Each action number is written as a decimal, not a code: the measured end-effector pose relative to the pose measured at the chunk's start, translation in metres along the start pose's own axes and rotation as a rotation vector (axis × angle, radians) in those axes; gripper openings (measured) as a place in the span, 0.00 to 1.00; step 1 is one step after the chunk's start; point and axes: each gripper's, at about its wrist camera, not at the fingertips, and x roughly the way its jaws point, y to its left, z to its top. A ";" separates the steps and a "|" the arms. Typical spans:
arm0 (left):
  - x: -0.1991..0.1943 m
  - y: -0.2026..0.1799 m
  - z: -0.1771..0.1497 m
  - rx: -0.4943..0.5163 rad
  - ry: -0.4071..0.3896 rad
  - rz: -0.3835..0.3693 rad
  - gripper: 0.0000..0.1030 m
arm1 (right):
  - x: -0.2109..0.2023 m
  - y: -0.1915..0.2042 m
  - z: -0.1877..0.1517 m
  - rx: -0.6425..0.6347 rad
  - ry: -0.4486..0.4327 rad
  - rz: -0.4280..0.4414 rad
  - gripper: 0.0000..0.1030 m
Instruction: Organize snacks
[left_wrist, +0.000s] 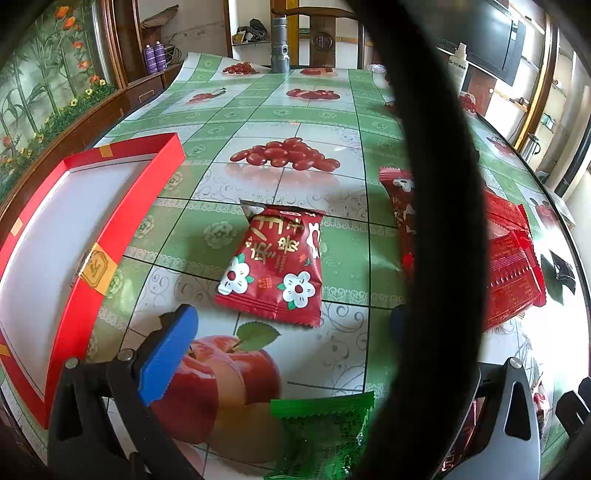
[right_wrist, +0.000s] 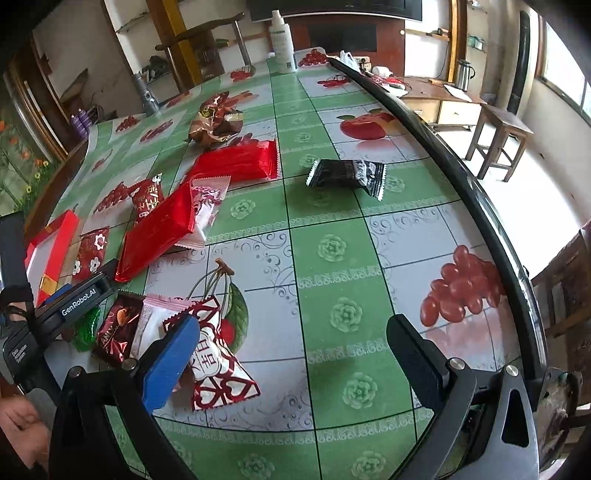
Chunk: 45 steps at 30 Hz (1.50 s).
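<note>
Right now both hand-held grippers hang just above the tabletop (right_wrist: 332, 258) with nothing in them. The left hand-held gripper (left_wrist: 280, 354) has its fingers wide apart. Nearest to it is a green packet (left_wrist: 321, 432), right under its fingers. A bit farther on lies a red packet with white flowers (left_wrist: 275, 266), flat on the cloth. Off to the left sits the red box (left_wrist: 122, 206), open and white inside, with no snacks in it yet.

The right hand-held gripper (right_wrist: 291, 354) is wide apart too. Its blue finger (right_wrist: 170, 365) is over a red and white packet (right_wrist: 218, 369), and a brown packet (right_wrist: 118, 328) lies beside that. Farther back are shiny red packs (right_wrist: 159, 229), then a black packet (right_wrist: 347, 173) on its own.

These packets look light, soft and a bit slippery. I think it is best to pinch the flower packet across its puffy middle, gently, so the snack inside does not get crushed.
</note>
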 end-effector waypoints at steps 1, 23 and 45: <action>0.000 0.001 0.000 -0.001 0.000 0.002 1.00 | 0.000 0.000 0.000 0.002 0.001 0.008 0.98; 0.015 -0.015 0.022 -0.110 0.012 0.075 1.00 | -0.010 0.004 0.000 -0.002 -0.007 0.017 0.98; 0.021 -0.012 0.029 -0.031 0.007 0.017 1.00 | -0.019 -0.001 0.003 -0.007 -0.016 0.038 0.98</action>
